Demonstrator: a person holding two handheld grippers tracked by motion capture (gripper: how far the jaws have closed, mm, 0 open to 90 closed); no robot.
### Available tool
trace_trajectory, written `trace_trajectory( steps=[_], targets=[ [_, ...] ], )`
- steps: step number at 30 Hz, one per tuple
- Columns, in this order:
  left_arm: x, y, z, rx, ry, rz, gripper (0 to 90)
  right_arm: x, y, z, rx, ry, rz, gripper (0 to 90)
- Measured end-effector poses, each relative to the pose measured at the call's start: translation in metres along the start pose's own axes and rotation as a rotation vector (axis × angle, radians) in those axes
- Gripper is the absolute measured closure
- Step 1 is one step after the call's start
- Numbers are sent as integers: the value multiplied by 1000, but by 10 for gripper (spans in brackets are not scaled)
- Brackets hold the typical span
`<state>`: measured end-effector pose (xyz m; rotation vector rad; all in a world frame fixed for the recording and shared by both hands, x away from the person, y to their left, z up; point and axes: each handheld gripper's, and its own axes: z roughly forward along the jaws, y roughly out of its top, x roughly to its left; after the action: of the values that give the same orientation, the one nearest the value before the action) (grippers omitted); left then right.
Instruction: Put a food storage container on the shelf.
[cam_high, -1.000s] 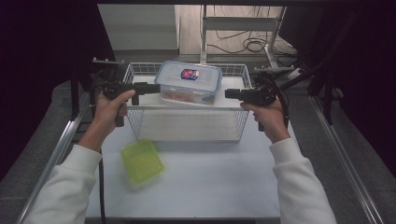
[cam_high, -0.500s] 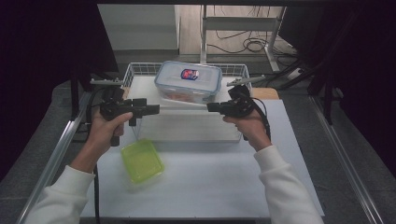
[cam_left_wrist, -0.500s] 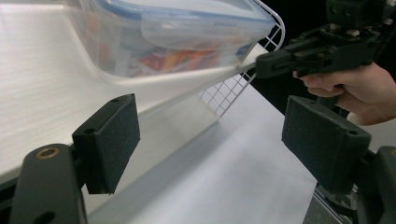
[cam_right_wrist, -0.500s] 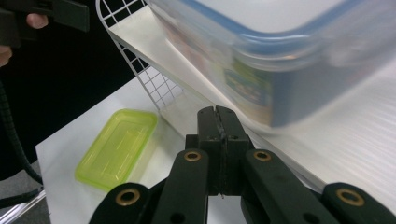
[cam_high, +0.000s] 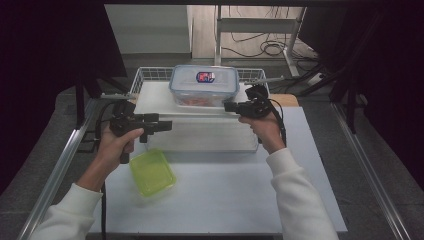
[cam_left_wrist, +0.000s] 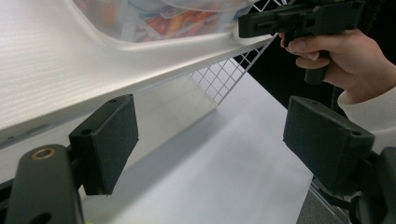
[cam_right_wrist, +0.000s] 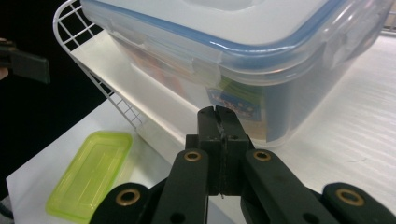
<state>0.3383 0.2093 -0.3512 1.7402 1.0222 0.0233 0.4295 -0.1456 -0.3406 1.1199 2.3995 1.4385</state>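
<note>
The clear lidded food container (cam_high: 204, 86) sits on the white board over the wire basket (cam_high: 145, 76), just ahead of the right gripper (cam_high: 229, 106), whose jaws are pressed together on nothing. The left gripper (cam_high: 167, 125), jaws spread and empty, hangs well left of the container. The right gripper view shows the container's blue-rimmed lid latch (cam_right_wrist: 196, 63) close up, with the green lid (cam_right_wrist: 91, 175) on the desk (cam_right_wrist: 42, 163) below.

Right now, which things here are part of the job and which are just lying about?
In the job:
- clear lidded container on the white board over the wire basket
- left gripper, open
- right gripper, shut on nothing

Lying about:
- green lid on the table
- cables on the floor
</note>
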Motion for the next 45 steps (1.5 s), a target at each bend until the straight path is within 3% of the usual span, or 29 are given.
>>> trace_trajectory(
  steps=[13,17,24,31,32,35,38,39,40,45],
  targets=[
    [2,-6,1,0,-4,-11,171,-3,-1,0,-20,0,16,896],
    [1,-11,-1,-6,-18,-21,167,-3,-3,-4,-28,20,24,896],
    [-8,-24,-4,-14,-21,-5,166,6,-17,-26,-53,42,0,896],
    [-11,-53,-2,6,14,2,176,13,-49,-51,-65,81,1,892],
    [-9,-64,-1,15,25,-5,180,13,-62,-59,-76,103,1,867],
    [-7,-75,-1,20,36,-11,191,15,-75,-64,-64,97,-16,794],
    [-5,-94,1,33,62,-9,205,22,-103,-70,-46,97,-46,589],
    [-5,-94,1,33,62,-9,206,22,-103,-70,-46,97,-46,589],
    [-3,-102,2,43,76,-4,211,24,-116,-71,-39,112,-48,519],
    [1,-117,7,88,96,0,220,25,-138,-68,-7,132,-27,420]
  ],
)
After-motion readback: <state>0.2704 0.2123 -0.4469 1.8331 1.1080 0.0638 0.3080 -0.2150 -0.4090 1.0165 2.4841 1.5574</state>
